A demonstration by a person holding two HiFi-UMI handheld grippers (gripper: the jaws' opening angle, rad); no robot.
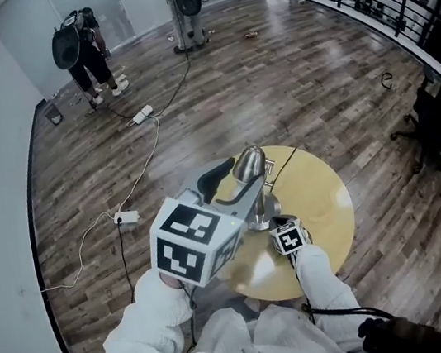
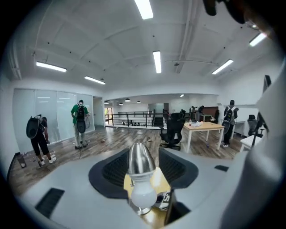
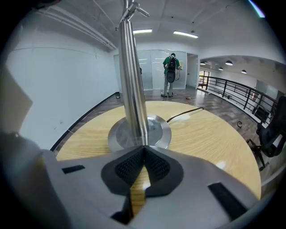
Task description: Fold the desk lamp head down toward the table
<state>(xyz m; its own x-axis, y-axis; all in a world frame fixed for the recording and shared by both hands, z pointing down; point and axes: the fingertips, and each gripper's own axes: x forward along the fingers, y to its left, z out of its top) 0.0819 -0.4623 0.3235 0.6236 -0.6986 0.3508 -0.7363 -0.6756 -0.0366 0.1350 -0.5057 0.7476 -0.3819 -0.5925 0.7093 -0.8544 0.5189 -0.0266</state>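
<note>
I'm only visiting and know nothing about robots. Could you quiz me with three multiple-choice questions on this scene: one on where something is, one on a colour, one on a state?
1. Where does the lamp stand?
A on the floor
B on the round wooden table
C on an office chair

2. What colour is the bulb?
A white
B red
C green

3. How do the left gripper jaws stand?
A pressed together
B apart
C clamped on a cable

Answers:
1 B: its metal base rests on the tabletop.
2 A: it shows white below the silver lamp head.
3 B: the left gripper view shows a gap on each side of the lamp head.
</note>
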